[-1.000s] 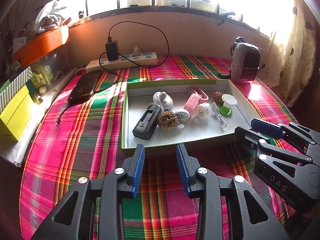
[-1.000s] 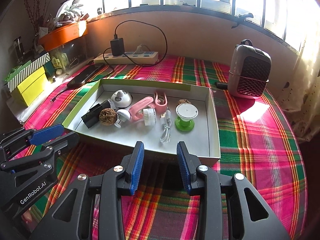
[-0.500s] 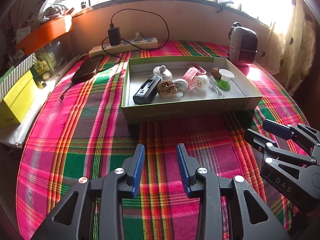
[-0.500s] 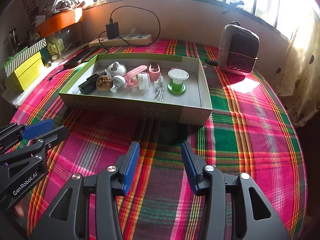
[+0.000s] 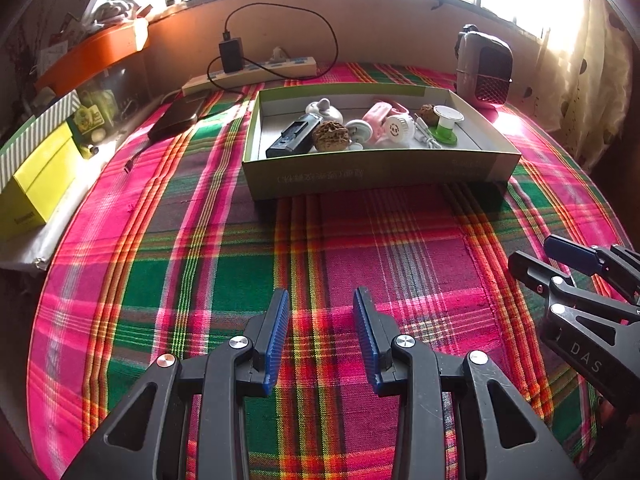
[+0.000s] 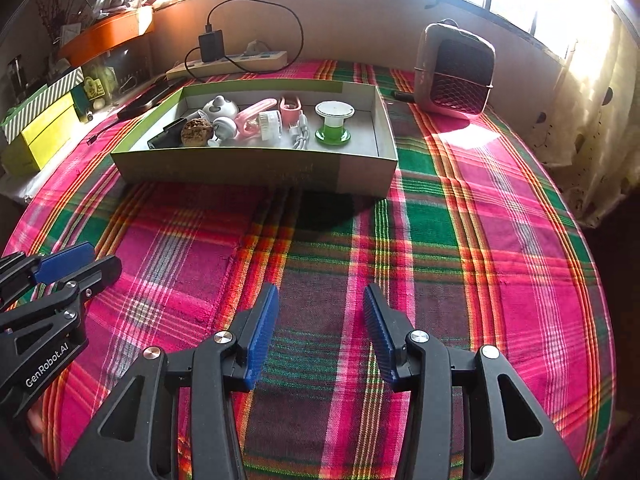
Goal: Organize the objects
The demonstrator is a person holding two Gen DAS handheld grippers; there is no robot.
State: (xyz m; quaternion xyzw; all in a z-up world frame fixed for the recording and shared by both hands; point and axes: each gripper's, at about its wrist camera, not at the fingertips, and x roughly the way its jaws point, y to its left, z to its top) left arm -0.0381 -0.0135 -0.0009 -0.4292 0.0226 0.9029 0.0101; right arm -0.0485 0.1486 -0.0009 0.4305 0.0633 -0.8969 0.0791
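A shallow green cardboard box [image 5: 376, 170] [image 6: 256, 166] sits on the plaid cloth. Inside lie a black device [image 5: 294, 136], a walnut [image 5: 329, 136] [image 6: 195, 131], a white teapot-like toy [image 5: 325, 109], a pink clip [image 6: 256, 114], a white cable [image 6: 301, 132] and a green-and-white spool [image 5: 446, 122] [image 6: 334, 122]. My left gripper [image 5: 321, 336] is open and empty, well back from the box. My right gripper [image 6: 320, 336] is open and empty, also back from the box. Each gripper shows at the edge of the other's view.
A small heater [image 6: 454, 70] stands at the back right. A power strip with a charger [image 5: 248, 70] and a dark phone [image 5: 176, 118] lie behind and left of the box. Yellow and striped boxes [image 5: 36, 172] line the left edge. A curtain [image 6: 592, 112] hangs right.
Both grippers have pulled back from the box toward the table's near side. The right gripper's jaws have opened a little wider. The box and its contents have not moved.
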